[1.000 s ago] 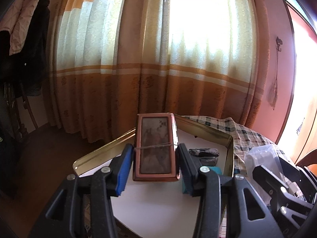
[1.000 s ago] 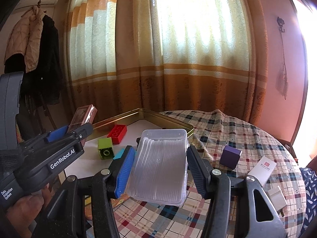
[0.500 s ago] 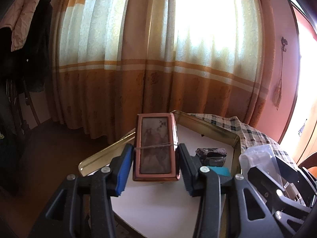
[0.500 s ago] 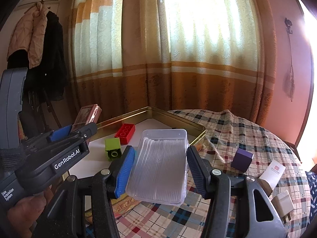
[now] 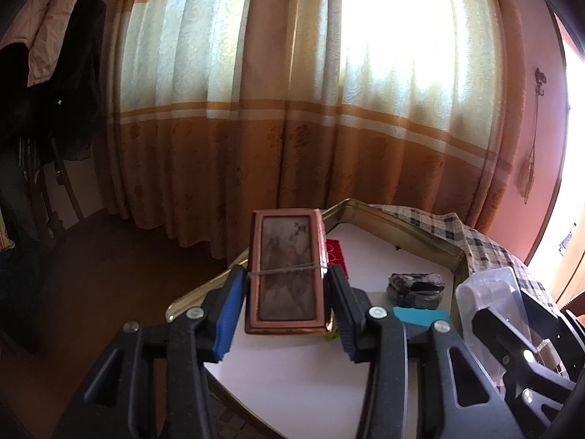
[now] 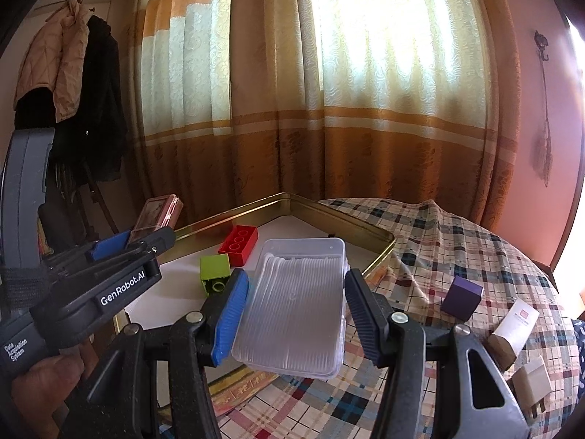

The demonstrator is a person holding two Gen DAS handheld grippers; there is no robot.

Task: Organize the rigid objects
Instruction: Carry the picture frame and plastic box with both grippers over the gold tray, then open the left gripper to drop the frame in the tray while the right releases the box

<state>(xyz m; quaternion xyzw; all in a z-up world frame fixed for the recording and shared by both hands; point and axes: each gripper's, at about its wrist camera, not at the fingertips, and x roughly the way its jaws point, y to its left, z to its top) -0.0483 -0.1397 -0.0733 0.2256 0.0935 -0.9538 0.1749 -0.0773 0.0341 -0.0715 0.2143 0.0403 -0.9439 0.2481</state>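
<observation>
My left gripper [image 5: 287,305] is shut on a pink rectangular box [image 5: 287,270] with a picture on its face, held above the near left edge of the gold tray [image 5: 409,225]. The box also shows in the right wrist view [image 6: 157,214]. My right gripper [image 6: 292,307] is shut on a clear plastic box [image 6: 298,303], held over the tray's right corner [image 6: 380,252]. In the tray lie a red brick [image 6: 239,244], a green brick [image 6: 215,274], a teal block [image 5: 420,316] and a dark lumpy object [image 5: 415,285].
On the checked tablecloth [image 6: 457,241] to the right lie a purple cube [image 6: 461,297], a white card box [image 6: 517,323] and a white plug [image 6: 530,387]. Orange curtains [image 6: 329,109] hang behind the table. Coats [image 6: 69,73] hang at the left.
Both grippers have shifted a little over the tray with their boxes still held. The red brick has come into the left wrist view behind the pink box.
</observation>
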